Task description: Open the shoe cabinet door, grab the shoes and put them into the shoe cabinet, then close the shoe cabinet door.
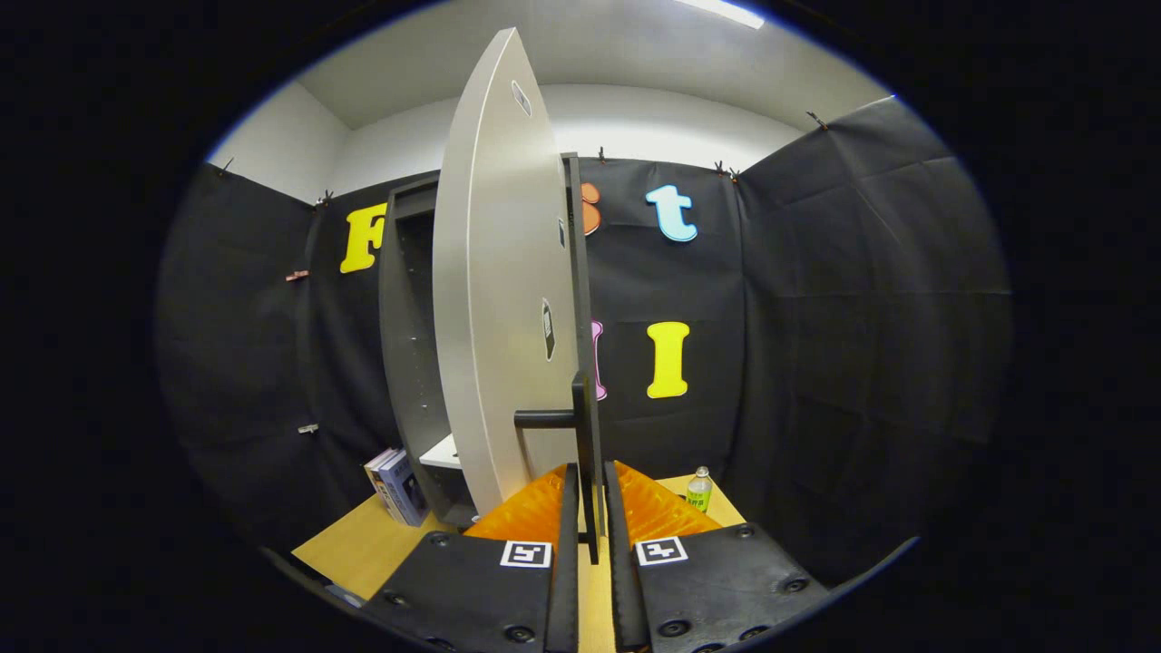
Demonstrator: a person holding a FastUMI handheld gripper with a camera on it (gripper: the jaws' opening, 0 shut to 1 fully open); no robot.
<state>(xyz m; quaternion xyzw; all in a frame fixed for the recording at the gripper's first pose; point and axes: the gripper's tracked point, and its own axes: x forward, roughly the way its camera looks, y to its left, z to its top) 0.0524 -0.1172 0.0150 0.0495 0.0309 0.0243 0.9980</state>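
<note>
Gripper (588, 508) fingers stand nearly closed on the dark handle (583, 426) at the free edge of the shoe cabinet door (494, 290), pinching its thin bar between them. That door is swung well out from the cabinet (408, 345), edge-on to the fingers (no shoes are visible here). To open it well, I would keep the pinch firm and follow the hinge's arc, not pulling straight, steering wide of the bottle (698, 490) on the worktop (363, 544).

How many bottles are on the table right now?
1. A small bottle stands on the table, just right of the hand-held gripper, whose fingers are closed on the cabinet door's handle. The open door may hide others.
</note>
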